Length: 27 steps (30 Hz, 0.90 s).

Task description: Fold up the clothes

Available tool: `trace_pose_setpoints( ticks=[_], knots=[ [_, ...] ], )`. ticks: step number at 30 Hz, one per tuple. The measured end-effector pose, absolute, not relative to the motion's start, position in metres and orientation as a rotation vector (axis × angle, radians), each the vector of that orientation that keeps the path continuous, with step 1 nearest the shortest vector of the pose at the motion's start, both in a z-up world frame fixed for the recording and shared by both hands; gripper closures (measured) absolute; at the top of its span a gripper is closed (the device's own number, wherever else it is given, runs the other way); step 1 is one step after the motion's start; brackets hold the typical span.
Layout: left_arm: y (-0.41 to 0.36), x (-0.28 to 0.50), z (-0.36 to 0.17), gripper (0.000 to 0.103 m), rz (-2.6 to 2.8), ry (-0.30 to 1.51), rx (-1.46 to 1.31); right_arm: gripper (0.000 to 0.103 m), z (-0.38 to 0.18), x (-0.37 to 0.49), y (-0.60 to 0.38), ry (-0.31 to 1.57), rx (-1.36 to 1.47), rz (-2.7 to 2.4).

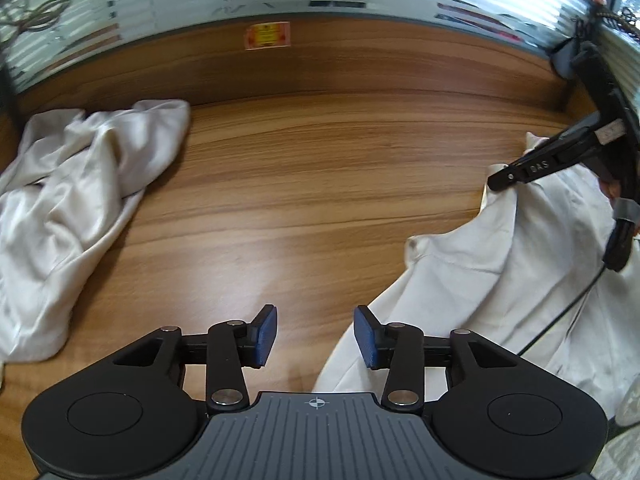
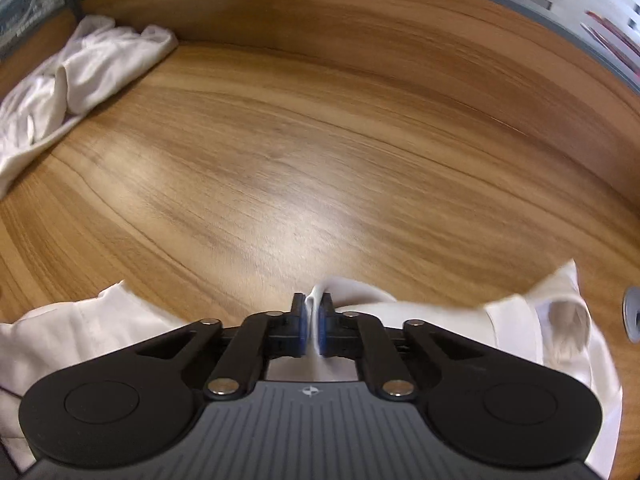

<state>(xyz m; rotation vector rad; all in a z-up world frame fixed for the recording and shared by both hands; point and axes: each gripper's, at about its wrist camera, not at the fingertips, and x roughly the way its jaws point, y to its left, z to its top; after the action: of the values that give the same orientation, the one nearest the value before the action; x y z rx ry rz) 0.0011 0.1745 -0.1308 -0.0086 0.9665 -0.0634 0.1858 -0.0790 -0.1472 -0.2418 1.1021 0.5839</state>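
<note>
Left tongs (image 1: 315, 335): angled down, apart, empty, over wood-grain counter (image 1: 304, 184).
Right tongs (image 2: 314, 326): angled down, clamped on cream garment (image 2: 516, 320), probably a hem fold.

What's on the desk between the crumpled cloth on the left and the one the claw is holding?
Nothing: bare wooden desk separates the crumpled cloth from the held garment, seen in both views.

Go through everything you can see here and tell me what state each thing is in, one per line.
Left gripper: open, nothing between its pads.
Right gripper: shut on a fold of the cream garment.
Cream garment: unfolded, partly lifted at the pinched fold.
Second pale garment: crumpled heap, untouched.
Wooden table: bare between the two garments.
</note>
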Motion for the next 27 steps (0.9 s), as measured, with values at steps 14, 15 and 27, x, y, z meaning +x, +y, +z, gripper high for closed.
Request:
trace_pose_setpoints(
  ticks=[14,15,27],
  knots=[
    [0.131,0.043,-0.132,0.05,-0.246,0.998,-0.097,0.1,-0.144,0.057,-0.206,1.269,-0.054,0.536],
    [0.126,0.047,-0.134,0.049,-0.271,1.009,-0.088,0.1,-0.15,0.051,-0.212,1.294,-0.052,0.526],
    [0.049,0.083,-0.16,0.045,-0.542,1.131,-0.113,0.076,-0.149,0.012,-0.239,1.267,-0.05,0.454]
  ],
)
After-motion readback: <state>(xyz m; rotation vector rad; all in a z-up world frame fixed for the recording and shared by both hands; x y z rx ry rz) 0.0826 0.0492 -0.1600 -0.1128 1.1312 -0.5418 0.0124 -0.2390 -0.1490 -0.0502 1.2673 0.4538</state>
